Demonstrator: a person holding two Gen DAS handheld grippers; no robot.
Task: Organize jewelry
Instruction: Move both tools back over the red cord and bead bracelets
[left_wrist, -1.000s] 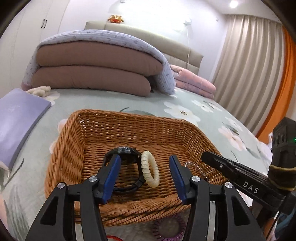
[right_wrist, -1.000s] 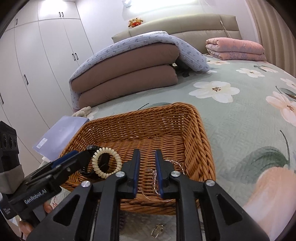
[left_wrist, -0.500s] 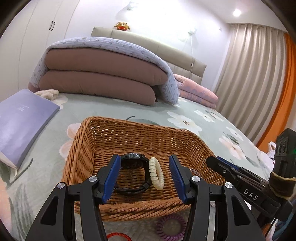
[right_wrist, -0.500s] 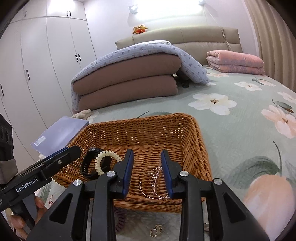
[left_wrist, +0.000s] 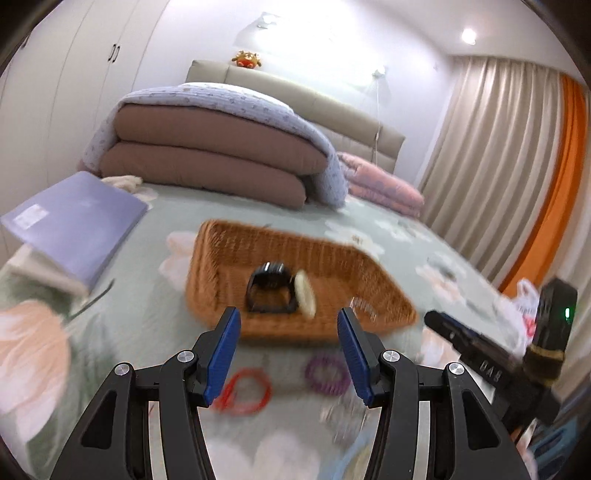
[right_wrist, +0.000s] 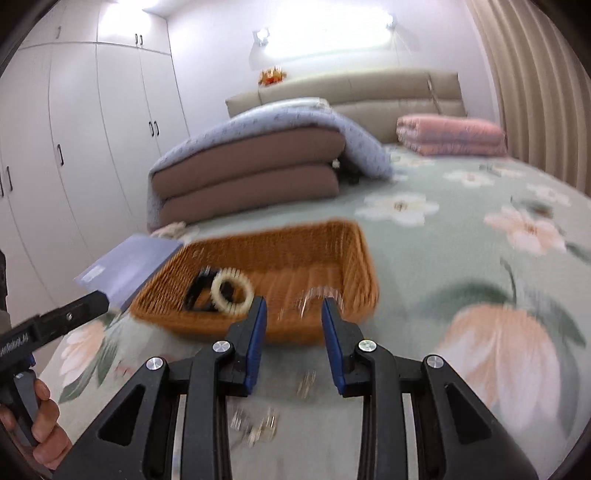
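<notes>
A wicker basket (left_wrist: 218, 266) (right_wrist: 354, 251) lies on the floral bedspread. It holds a black watch (left_wrist: 269, 291) (right_wrist: 199, 288), a cream coil hair tie (left_wrist: 306, 295) (right_wrist: 232, 291) and a silver wire piece (left_wrist: 364, 306) (right_wrist: 314, 299). In front of the basket lie a red ring (left_wrist: 245, 391), a purple coil tie (left_wrist: 327, 373) and small silver pieces (right_wrist: 306, 382). My left gripper (left_wrist: 289, 325) is open and empty, short of the basket's near wall. My right gripper (right_wrist: 293, 306) is open too, with nothing between its pads.
A purple book (left_wrist: 74, 225) lies to the left of the basket. Folded brown and lilac duvets (left_wrist: 207, 158) and a pink blanket (right_wrist: 450, 134) sit at the bed's head. Wardrobes stand on the left, curtains on the right. A hand (right_wrist: 44, 417) holds the left gripper's handle.
Both grippers have drawn back from the basket, which now looks farther off. The right jaws widened and let go of the silver piece, which lies in the basket.
</notes>
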